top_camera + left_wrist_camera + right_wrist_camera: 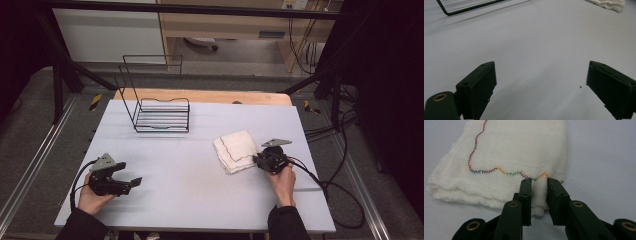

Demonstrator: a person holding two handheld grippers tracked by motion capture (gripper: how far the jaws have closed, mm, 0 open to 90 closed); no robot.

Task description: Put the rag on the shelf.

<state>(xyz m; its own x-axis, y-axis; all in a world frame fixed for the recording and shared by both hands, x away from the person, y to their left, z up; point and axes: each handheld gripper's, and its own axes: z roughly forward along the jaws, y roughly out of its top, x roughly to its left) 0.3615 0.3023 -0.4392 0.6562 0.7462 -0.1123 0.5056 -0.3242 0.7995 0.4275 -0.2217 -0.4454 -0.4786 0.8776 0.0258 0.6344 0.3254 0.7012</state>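
two grippers: right gripper [539,182] pinching folded cloth [506,157] edge, left gripper [541,85] spread, no writing legible.

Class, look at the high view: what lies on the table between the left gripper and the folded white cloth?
Nothing: in the high view the table is bare between the left gripper and the folded white cloth. The left gripper view shows the same.

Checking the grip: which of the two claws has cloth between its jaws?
The right claw: its jaws pinch the near corner of the folded white cloth. The left claw stands wide open over bare table.
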